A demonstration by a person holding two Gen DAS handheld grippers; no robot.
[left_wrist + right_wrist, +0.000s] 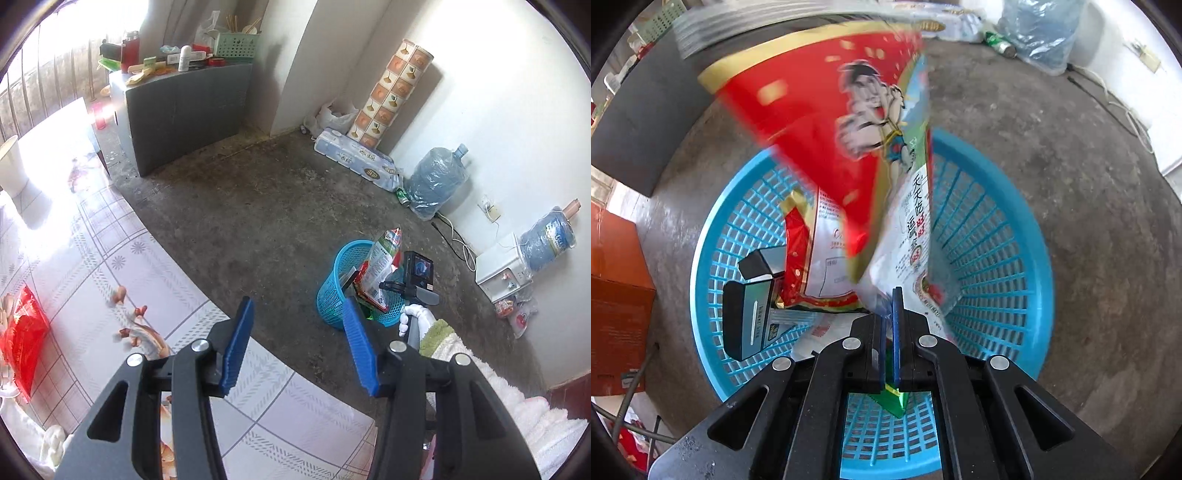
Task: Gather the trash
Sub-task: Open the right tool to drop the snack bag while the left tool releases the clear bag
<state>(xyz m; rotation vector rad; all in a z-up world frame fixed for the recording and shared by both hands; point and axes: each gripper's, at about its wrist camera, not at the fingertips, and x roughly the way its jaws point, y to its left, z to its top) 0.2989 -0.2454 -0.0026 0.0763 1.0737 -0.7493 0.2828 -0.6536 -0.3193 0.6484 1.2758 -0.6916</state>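
A blue mesh trash basket (1008, 236) stands on the concrete floor; it also shows in the left wrist view (334, 291). My right gripper (891, 295) is shut on a red and white snack bag (849, 122) and holds it over the basket's mouth; the bag (384, 258) shows in the left wrist view too. Inside the basket lie a dark box (748, 317), another wrapper (820, 266) and a green scrap (892, 400). My left gripper (295, 325) is open and empty above the table's edge.
A patterned tablecloth (122, 266) covers the table with a red bag (22, 328) and a white cup (13, 166). A grey cabinet (181, 107), tissue pack (354, 157), water jugs (439, 177) and a white appliance (502, 269) line the walls. An orange box (617, 302) stands left of the basket.
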